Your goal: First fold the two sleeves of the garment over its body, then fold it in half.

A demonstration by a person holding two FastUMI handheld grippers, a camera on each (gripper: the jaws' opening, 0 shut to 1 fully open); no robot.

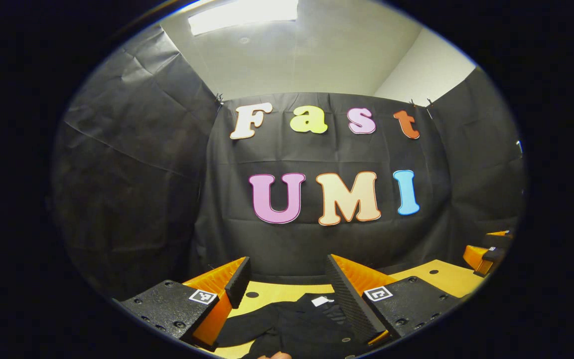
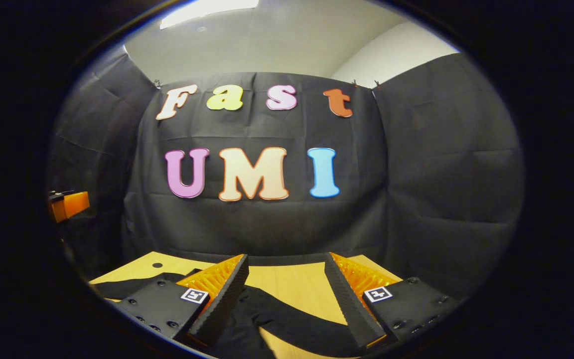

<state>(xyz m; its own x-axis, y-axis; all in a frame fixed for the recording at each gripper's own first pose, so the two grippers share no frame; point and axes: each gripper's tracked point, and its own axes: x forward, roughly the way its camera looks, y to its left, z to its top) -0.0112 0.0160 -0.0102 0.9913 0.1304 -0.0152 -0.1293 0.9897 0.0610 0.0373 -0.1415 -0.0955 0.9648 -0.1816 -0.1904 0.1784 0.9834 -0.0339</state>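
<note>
Garment (image 1: 292, 329): one, black, lying spread on the bench (image 1: 441, 276) below both grippers. In the left gripper view a small white tag (image 1: 322, 300) sits at the neck end, between the fingers. In the right gripper view one long black strip of the garment (image 2: 307, 324), probably a sleeve, runs across the wood from between the fingers toward the right finger.

Bench: light yellow wood, with small round holes in its top, one near the far left edge in the right gripper view (image 2: 157, 265). Black cloth wall (image 1: 132, 199) stands on three sides, touching the far edge of the bench. Above it a pale ceiling with one bright light panel (image 1: 242, 15).

Count: two grippers, two fingers each, orange bodies with black ribbed pads.

Left gripper (image 1: 287, 286): fingers wide apart, holding nothing, hovering over the collar area. Right gripper (image 2: 287, 286): fingers wide apart, holding nothing, above the black strip. The right gripper also shows at the right edge of the left gripper view (image 1: 486, 254), well apart from the left.
</note>
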